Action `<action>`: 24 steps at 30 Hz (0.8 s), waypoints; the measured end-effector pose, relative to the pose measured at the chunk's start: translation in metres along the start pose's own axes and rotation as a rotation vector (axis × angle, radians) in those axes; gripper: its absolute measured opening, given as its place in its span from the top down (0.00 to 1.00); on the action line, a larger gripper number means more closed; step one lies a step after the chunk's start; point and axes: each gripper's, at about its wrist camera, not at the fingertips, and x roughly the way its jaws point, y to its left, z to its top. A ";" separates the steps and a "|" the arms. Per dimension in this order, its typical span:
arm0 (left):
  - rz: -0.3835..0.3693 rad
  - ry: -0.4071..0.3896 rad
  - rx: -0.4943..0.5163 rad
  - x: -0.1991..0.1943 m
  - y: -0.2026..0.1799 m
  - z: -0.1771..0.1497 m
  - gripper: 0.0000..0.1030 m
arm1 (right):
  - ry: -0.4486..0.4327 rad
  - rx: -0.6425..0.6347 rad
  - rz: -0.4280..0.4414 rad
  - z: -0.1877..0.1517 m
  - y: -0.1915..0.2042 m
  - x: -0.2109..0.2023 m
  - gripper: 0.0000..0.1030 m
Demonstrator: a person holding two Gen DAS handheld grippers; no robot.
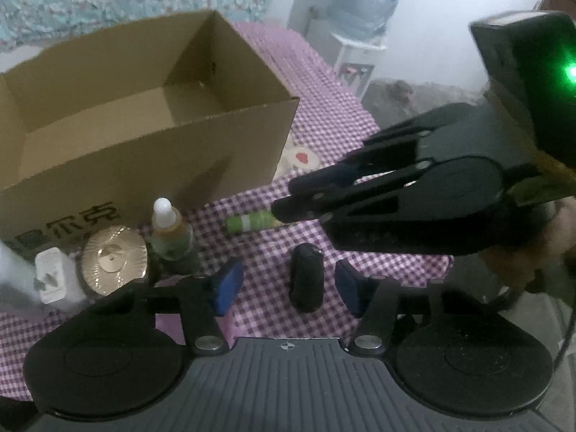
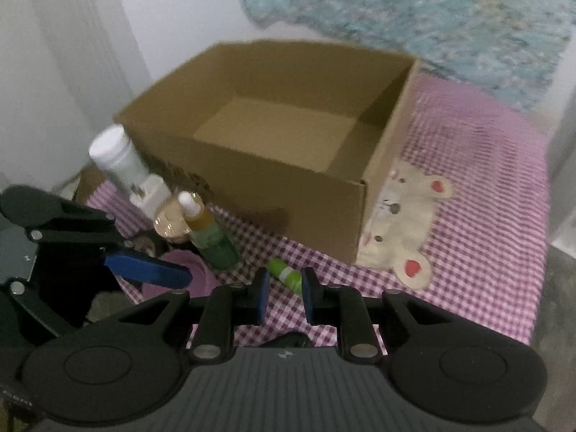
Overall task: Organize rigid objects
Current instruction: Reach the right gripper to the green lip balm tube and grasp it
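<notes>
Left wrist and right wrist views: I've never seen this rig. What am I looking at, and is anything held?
There is no robot here. A person carries a hand-held gripper in each hand, and each one has a camera looking along its two fingers.

The left wrist view shows the left gripper open, with a small black object lying between its fingers, not pinched. The right gripper enters that view from the right. Its own view shows the jaws slightly apart at a green tube, which lies on the checked cloth.

Also there are an empty cardboard box, a dropper bottle, a gold disc and a white plug. Nothing is held.
</notes>
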 end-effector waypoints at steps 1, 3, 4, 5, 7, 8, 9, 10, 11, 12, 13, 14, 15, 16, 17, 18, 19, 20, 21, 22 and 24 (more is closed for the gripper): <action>0.002 0.004 -0.002 0.002 0.000 0.001 0.48 | 0.012 -0.016 0.004 0.001 0.000 0.006 0.80; 0.000 0.012 -0.012 0.008 0.001 0.003 0.49 | 0.031 -0.055 0.007 0.003 0.001 0.017 0.80; -0.001 0.016 -0.017 0.011 0.001 0.004 0.49 | 0.040 -0.076 0.010 0.004 0.001 0.022 0.80; 0.001 0.021 -0.020 0.013 0.002 0.004 0.49 | 0.048 -0.091 0.011 0.004 0.001 0.026 0.80; 0.004 0.029 -0.015 0.018 0.001 0.005 0.50 | 0.065 -0.118 0.012 0.006 0.000 0.034 0.80; 0.005 0.031 -0.012 0.019 0.001 0.005 0.50 | 0.075 -0.130 0.014 0.006 -0.001 0.037 0.80; 0.006 0.034 -0.010 0.021 0.001 0.005 0.50 | 0.085 -0.138 0.014 0.006 -0.002 0.039 0.80; 0.008 0.036 -0.008 0.022 0.001 0.005 0.50 | 0.096 -0.144 0.017 0.005 -0.003 0.043 0.80; 0.010 0.037 -0.006 0.024 0.001 0.006 0.50 | 0.111 -0.147 0.018 0.005 -0.004 0.048 0.80; 0.011 0.037 -0.005 0.025 0.001 0.007 0.50 | 0.119 -0.146 0.016 0.005 -0.005 0.051 0.80; 0.012 0.037 -0.004 0.026 0.001 0.007 0.50 | 0.132 -0.141 0.017 0.004 -0.006 0.055 0.80; 0.014 0.037 -0.002 0.027 0.001 0.008 0.50 | 0.144 -0.132 0.016 0.002 -0.008 0.057 0.81; 0.017 0.034 -0.001 0.028 0.001 0.008 0.50 | 0.142 -0.117 0.018 0.001 -0.010 0.058 0.82; 0.022 0.032 0.001 0.029 0.001 0.008 0.50 | 0.142 -0.105 0.023 0.001 -0.011 0.057 0.83; 0.026 0.029 0.002 0.030 0.001 0.009 0.50 | 0.140 -0.089 0.027 0.002 -0.013 0.056 0.84; 0.028 0.025 0.002 0.030 0.002 0.009 0.50 | 0.131 -0.077 0.026 0.002 -0.015 0.054 0.85; 0.030 0.023 0.001 0.029 0.002 0.010 0.50 | 0.122 -0.069 0.027 0.002 -0.016 0.051 0.85; 0.030 0.018 0.000 0.029 0.002 0.010 0.50 | 0.113 -0.060 0.030 0.002 -0.017 0.047 0.85; 0.030 0.012 0.001 0.026 0.002 0.010 0.50 | 0.105 -0.054 0.033 0.002 -0.017 0.042 0.85; 0.029 0.004 0.003 0.025 0.001 0.010 0.50 | 0.095 -0.048 0.036 0.003 -0.017 0.037 0.85; 0.025 -0.018 0.007 0.017 -0.001 0.012 0.50 | 0.081 -0.033 0.040 0.004 -0.017 0.025 0.84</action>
